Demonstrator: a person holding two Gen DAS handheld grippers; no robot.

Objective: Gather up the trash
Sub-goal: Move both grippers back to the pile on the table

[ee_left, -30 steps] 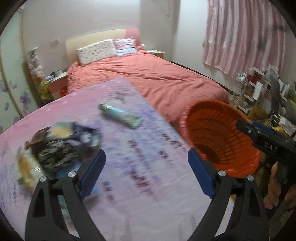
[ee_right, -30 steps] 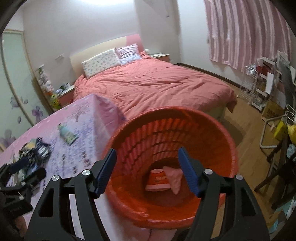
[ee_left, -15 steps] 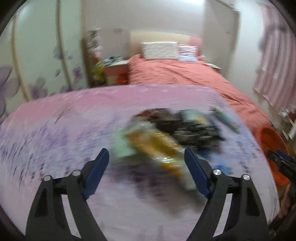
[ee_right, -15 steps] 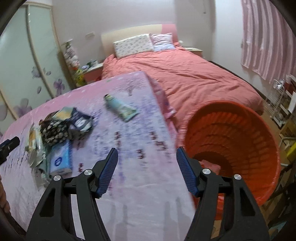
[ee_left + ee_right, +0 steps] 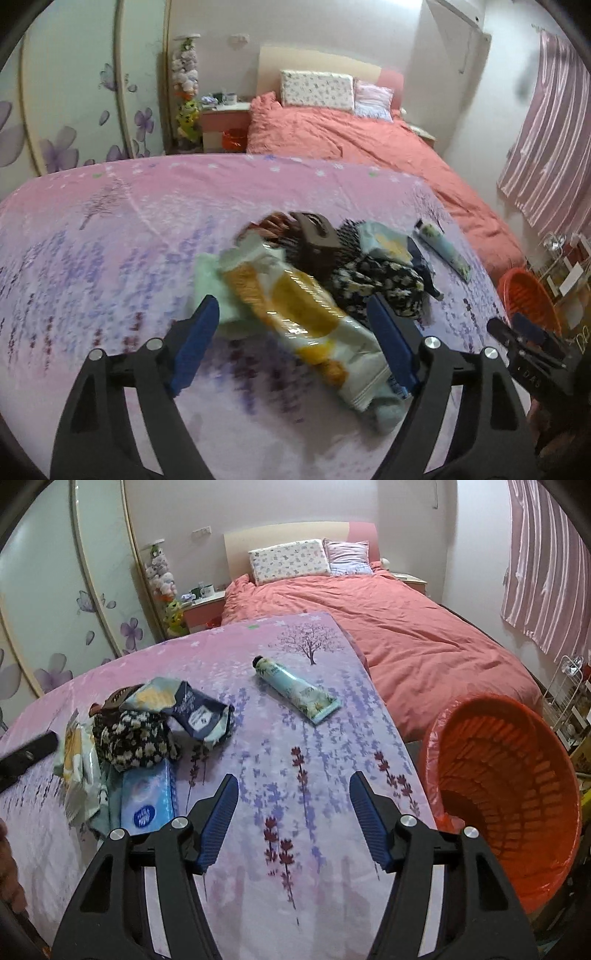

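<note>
A heap of litter lies on the table's lilac flowered cloth (image 5: 317, 746). It holds a yellow snack wrapper (image 5: 314, 328), a dark blue wrapper (image 5: 199, 712), a black-and-white flowered pouch (image 5: 380, 280), a brown hair claw (image 5: 314, 236) and a blue tissue pack (image 5: 147, 801). My left gripper (image 5: 291, 306) hovers over the yellow wrapper, which lies between its opening jaws, the pads clear of it. A pale green tube (image 5: 295, 688) lies apart, farther back. My right gripper (image 5: 293, 779) stands open over bare cloth, nothing between its fingers. The orange basket (image 5: 509, 775) sits just past the table's right edge.
A bed with a coral cover (image 5: 406, 627) stands behind the table, and a nightstand (image 5: 203, 605) is to its left. Wardrobe doors (image 5: 74, 92) line the left wall. Striped pink curtains (image 5: 546, 561) and a wire rack (image 5: 569, 694) are at the right.
Both views have swung left, away from the basket. The left gripper has come over the litter heap. The right gripper has left the basket mouth and stands over the cloth.
</note>
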